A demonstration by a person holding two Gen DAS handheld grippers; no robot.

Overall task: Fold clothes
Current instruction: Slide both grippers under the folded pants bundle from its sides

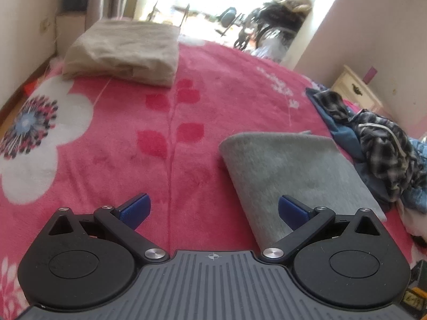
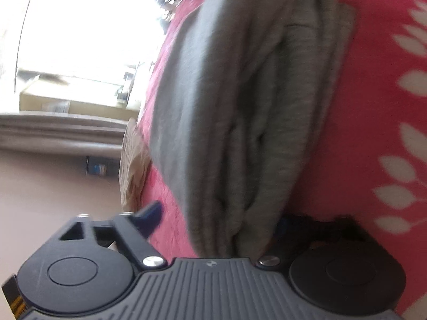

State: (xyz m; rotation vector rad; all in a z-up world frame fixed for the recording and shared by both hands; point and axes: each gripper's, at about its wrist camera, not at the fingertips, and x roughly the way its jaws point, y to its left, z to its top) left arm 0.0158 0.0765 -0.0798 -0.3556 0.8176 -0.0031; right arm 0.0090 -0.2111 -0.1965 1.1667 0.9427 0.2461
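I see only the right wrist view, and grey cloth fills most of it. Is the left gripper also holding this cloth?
Observer: No. The left gripper is open and holds nothing; one of its fingers is over the near edge of the grey garment.
Operator: Is anything folded already?
Observer: Yes, a beige folded cloth lies at the far left of the pink blanket.
Operator: What is left to fold?
Observer: A crumpled pile with a plaid shirt lies just right of the grey garment.
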